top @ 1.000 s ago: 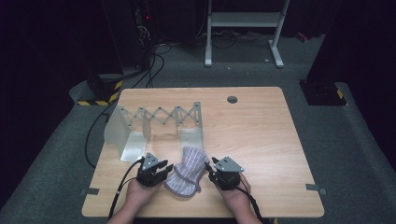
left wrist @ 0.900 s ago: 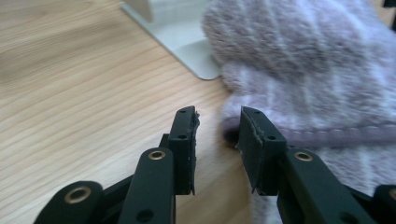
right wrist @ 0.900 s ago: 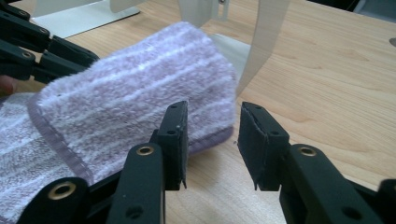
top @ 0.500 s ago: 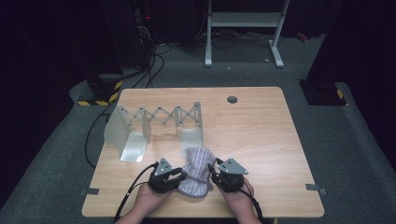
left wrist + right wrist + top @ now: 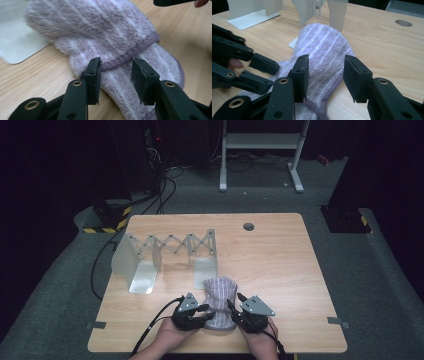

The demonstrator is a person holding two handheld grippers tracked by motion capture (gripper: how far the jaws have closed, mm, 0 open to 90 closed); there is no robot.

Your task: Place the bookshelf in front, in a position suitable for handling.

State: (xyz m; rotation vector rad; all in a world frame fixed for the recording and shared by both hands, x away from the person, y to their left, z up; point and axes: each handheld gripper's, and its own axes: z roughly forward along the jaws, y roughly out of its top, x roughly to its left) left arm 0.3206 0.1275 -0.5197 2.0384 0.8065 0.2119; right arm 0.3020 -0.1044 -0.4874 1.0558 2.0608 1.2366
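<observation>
A fuzzy purple-and-white striped sock (image 5: pixel 220 297) lies on the wooden table (image 5: pixel 280 265) near its front edge, its rounded end toward the metal rack. My left gripper (image 5: pixel 206 313) is at the sock's left side and my right gripper (image 5: pixel 233 311) at its right side. In the left gripper view the gripper (image 5: pixel 116 67) stands over the sock (image 5: pixel 105 32) at its purple hem, pads clear of the cloth. In the right gripper view the gripper (image 5: pixel 325 67) straddles the sock (image 5: pixel 322 47) without pressing it. Both pairs of jaws have just been opening.
An accordion-style metal rack (image 5: pixel 170 247) with flat foot plates stands at the back left, and the sock's far end lies close to its right foot plate. A round hole (image 5: pixel 248 226) sits near the table's far edge. Cables trail off the left side.
Both hands have shifted right, the left one more. The sock, slanted before, now lies straighter with its rounded end toward the rack. Both jaw pairs look wider apart.
</observation>
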